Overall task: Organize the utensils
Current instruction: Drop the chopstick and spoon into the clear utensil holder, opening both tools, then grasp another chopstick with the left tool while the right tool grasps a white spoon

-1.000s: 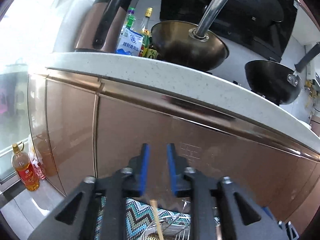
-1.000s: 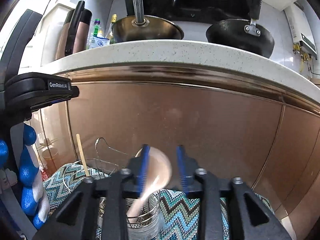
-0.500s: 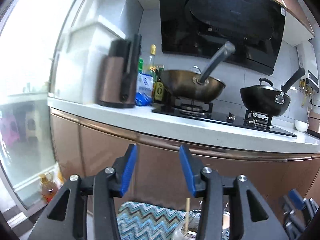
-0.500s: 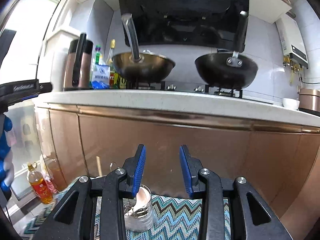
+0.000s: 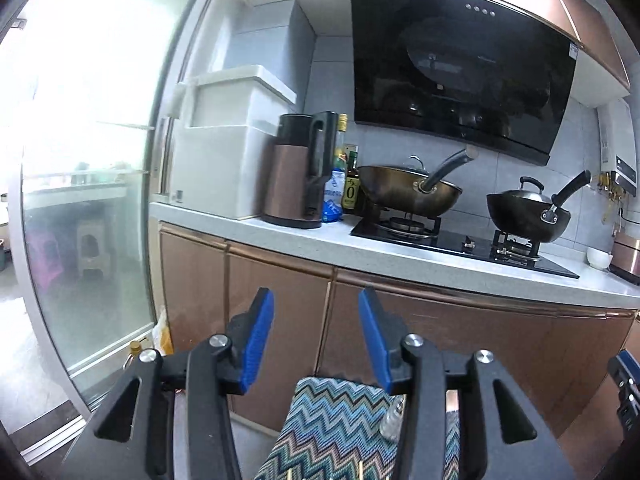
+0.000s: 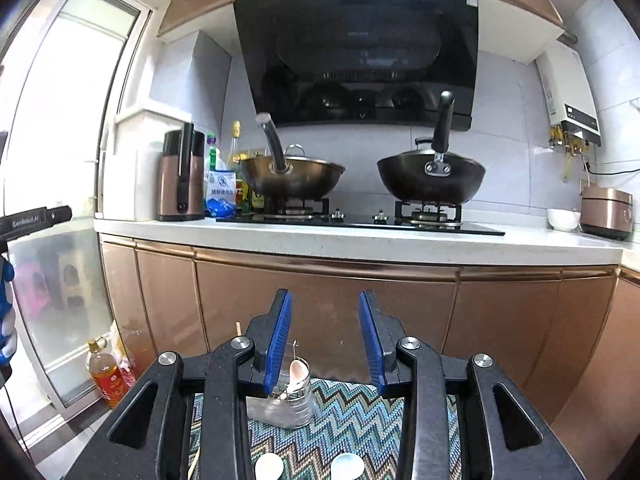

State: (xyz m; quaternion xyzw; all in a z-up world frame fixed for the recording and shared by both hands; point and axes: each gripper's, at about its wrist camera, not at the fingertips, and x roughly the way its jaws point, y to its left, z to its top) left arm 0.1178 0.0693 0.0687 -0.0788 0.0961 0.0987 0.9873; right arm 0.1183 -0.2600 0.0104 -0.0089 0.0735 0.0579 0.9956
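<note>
The cloth (image 6: 352, 420) under the right hand-held gripper (image 6: 325, 340) is woven, with a bumpy zigzag weave. On it stands a shiny metal holder (image 6: 290, 404) full of small holes, with a smooth, pale spoon (image 6: 297, 372) inside. Two more smooth, glossy spoons (image 6: 347, 468) lie nearer the hand-held gripper. Its fingers (image 6: 278, 344) have blue ridged pads on matt black plastic, with shiny metal screws. Far ahead, the cupboards (image 6: 320, 300) are glossy copper colour, like a mirror. The worktop (image 6: 360, 242) is smooth white stone with tiny specks. The wok (image 6: 292, 178) is shiny brown metal. The pan (image 6: 430, 178) is dull black. The hood (image 6: 360, 52) is glossy black glass.
</note>
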